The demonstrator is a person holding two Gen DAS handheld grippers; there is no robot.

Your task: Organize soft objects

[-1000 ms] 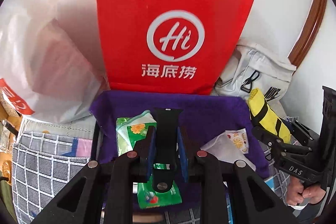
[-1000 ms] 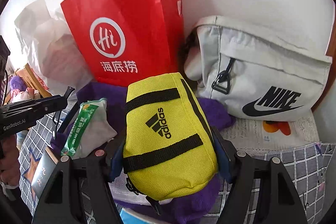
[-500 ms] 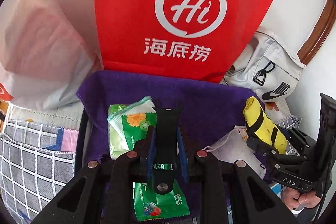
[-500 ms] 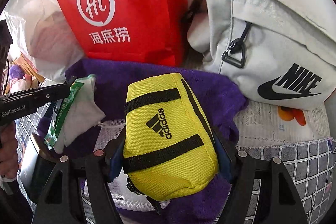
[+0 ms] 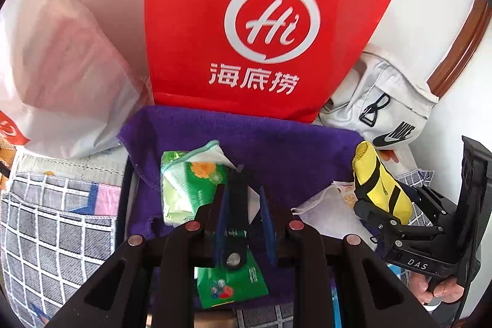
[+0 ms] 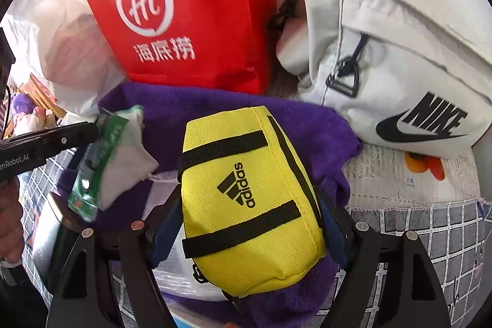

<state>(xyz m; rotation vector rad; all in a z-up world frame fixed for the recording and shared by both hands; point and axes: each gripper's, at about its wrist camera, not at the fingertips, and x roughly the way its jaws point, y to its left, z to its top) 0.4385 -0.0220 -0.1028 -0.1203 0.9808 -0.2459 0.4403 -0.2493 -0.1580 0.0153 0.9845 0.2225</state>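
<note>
- Behind both tongs, a white wall backs a cluttered bed with a grey checked cover (image 5: pixel 46 223); a red paper bag (image 5: pixel 246 29) stands upright against the wall, a white plastic bag (image 5: pixel 70 76) to its left and a pale sling bag (image 6: pixel 384 51) to its right.
- Directly ahead of both tongs lies a purple towel (image 5: pixel 276 149), spread over what looks like a dark bin.
- Narrow and nearly closed, the left gripper (image 5: pixel 243 205) pinches a black strap (image 5: pixel 235 220) between its blue pads; a green wet-wipe packet (image 5: pixel 190 186) lies just under and left of the tips, another green sachet (image 5: pixel 230 285) beneath the jaws.
- Right of it sits a white drawstring pouch (image 5: pixel 326 211) on the towel.
- Set wide, the right gripper (image 6: pixel 249 205) brackets a yellow pouch (image 6: pixel 249 192); its jaws have just been opening, and the pads stand at the pouch's sides, seemingly easing off it.
- My reading: the yellow pouch is resting on the towel and pouch pile, so its placement is about finished.
- Still left, I judge: setting down the strap and tidying the packets and pouch.
</note>
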